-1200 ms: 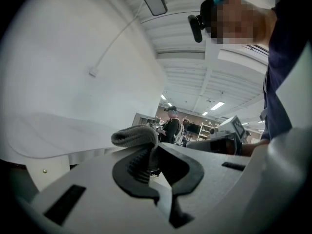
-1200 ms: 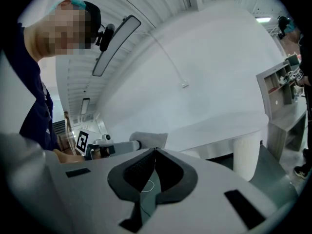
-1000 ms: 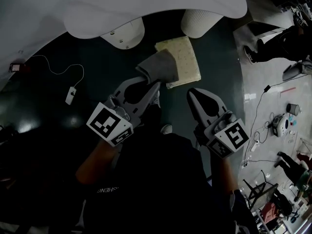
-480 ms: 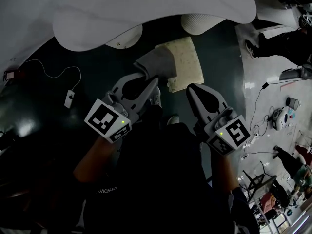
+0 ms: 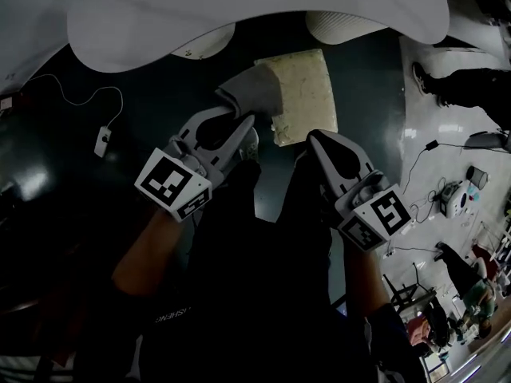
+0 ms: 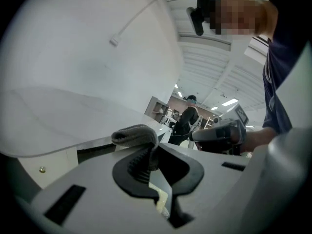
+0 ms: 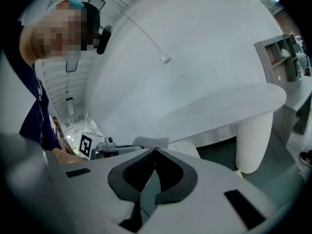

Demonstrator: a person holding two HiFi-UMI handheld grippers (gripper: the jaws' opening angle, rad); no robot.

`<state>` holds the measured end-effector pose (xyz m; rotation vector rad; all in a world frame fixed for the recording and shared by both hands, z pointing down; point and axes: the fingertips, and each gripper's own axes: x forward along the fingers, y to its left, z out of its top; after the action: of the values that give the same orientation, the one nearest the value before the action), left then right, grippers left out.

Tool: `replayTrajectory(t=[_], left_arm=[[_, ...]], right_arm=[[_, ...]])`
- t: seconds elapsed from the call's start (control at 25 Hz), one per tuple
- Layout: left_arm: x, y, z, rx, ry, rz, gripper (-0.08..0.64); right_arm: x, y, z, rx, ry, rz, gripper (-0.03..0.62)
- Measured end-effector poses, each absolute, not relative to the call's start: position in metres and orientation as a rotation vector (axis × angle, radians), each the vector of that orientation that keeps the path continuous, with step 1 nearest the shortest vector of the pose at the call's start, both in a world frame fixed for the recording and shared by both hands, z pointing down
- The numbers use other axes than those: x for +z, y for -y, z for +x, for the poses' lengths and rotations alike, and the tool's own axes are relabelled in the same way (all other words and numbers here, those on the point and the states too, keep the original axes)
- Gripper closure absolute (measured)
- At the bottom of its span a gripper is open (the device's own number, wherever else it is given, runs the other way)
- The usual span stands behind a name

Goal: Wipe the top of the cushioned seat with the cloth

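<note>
Fingers [image 5: 236, 140] of my left gripper [image 5: 238, 121] are clenched on the grey cloth [image 5: 254, 91], which bunches in a soft folded roll just past the tips. From above, it overlaps the left edge of the cushioned seat [image 5: 307, 90], a pale yellow, speckled square ahead and right of those tips. My right gripper [image 5: 314, 137] is closed on nothing, tips just beside the seat's near edge. Left of my left fingers, a small white box on a cable [image 5: 102, 140] lies on dark floor. A white tabletop [image 5: 239, 6] hangs ahead of both grippers, with a ribbed white leg [image 5: 343, 24] beyond the seat. Since a second ago the tabletop reaches farther right; my hold on the cloth is unchanged.
</note>
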<state>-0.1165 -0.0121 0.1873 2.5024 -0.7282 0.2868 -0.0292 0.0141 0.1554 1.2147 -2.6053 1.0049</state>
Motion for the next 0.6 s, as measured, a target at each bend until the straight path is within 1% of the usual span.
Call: replayTrajectory(t=[0.6], left_arm=[[0.393, 0.050, -0.077, 0.508, 0.925, 2.360, 0.541]], right_arm=[[0.321, 0.029, 0.026, 1.132, 2.530, 1.003, 0.566]])
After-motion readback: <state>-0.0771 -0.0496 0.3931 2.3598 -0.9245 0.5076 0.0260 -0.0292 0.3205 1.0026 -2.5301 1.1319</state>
